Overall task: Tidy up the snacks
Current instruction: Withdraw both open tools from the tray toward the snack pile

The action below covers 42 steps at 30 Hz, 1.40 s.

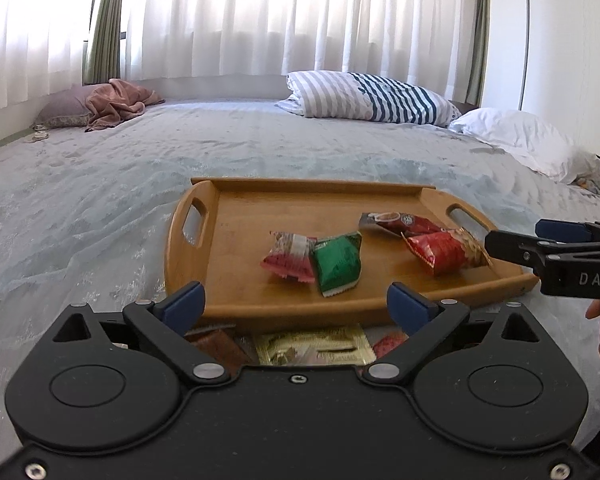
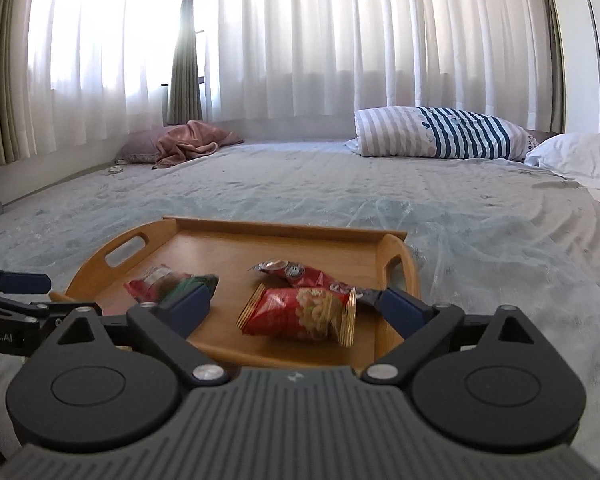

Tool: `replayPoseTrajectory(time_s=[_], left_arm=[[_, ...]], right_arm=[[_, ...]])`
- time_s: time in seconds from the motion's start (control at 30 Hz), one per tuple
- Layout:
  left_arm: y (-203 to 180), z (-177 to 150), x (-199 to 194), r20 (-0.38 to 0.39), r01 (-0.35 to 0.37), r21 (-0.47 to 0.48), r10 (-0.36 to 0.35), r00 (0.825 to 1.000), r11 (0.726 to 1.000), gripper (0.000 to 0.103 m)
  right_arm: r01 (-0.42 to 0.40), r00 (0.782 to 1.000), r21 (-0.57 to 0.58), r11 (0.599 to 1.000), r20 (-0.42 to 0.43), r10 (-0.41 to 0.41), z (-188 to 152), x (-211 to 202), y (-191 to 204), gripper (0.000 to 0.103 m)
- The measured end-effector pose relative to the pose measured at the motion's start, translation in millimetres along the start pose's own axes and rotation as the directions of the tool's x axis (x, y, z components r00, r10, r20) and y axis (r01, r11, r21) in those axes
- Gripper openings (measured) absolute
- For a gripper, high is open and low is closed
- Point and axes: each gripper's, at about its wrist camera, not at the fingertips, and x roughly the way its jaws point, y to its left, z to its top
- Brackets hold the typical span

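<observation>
Left wrist view. We hold the left gripper low over the near rim of the wooden tray, its jaws spread wide with nothing between the pads. The tray sits flat on the bed, which gives the loose packets a firm, walled floor on a soft cover. Four snacks already lie inside it: a pink packet touching a green packet near the middle, and a red sachet beside a red nut packet toward the right handle. Under the gripper, on the cover just outside the rim, we see a brown packet, a gold packet and part of a red one. We judge these are the items left to collect, which would explain the open jaws held above them. The right gripper enters from the right edge, near the nut packet.

Right wrist view. We keep the right gripper over the right half of the tray, jaws likewise wide apart. The red nut packet lies on the tray floor between the pads, but they do not press on it, so we hold nothing. The red sachet lies just behind it. The pink and green pair is blurred here, partly hidden by the left pad.
</observation>
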Motion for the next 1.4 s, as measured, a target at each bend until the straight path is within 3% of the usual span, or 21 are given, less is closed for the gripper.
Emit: replayPoseTrajectory(time_s=[0.77, 0.9, 1.4], left_arm=[[2.3, -41.3, -21.4, 0.000, -0.010, 0.020, 0.010, 1.000, 1.000, 0.099], [3.6, -45.4, -25.1, 0.014, -0.003, -0.001, 0.003, 1.000, 1.000, 0.096], [-16.8, -59.6, -33.4, 0.021, -0.019, 0.086, 0.017, 1.000, 0.996, 0.088]], right_arm=[[0.056, 0.998, 0.039, 0.998, -0.011, -0.055, -54.8, -28.6, 15.1, 0.103], [0.082, 0.997, 0.034, 0.996, -0.016, -0.082, -60.0, -29.7, 16.2, 0.103], [0.172, 0.984, 0.056, 0.984, -0.045, -0.169, -75.0, -29.0, 11.3, 0.102]])
